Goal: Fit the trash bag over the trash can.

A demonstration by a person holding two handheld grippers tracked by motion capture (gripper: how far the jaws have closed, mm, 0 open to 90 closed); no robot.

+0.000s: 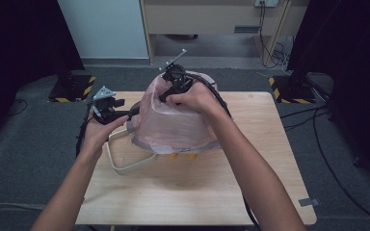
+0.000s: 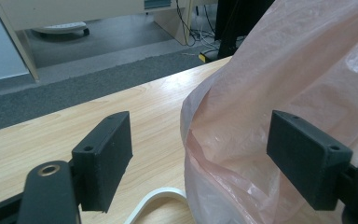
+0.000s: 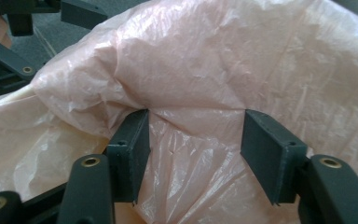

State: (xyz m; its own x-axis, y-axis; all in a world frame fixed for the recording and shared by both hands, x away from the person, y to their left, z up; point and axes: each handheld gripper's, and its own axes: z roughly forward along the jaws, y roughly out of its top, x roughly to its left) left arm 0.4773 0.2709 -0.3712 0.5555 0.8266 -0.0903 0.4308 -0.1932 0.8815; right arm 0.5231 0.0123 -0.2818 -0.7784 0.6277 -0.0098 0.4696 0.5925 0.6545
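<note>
My right hand-held gripper (image 3: 193,154) half open over pink bag (image 3: 205,70), gripping nothing; left hand-held gripper (image 2: 214,158) wide, rim between jaws, ungripped. Risk: film slips, bag sags onto table (image 1: 250,183)

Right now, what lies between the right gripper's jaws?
In the right gripper view, the pink plastic bag bulges between the open jaws of the right gripper.
</note>
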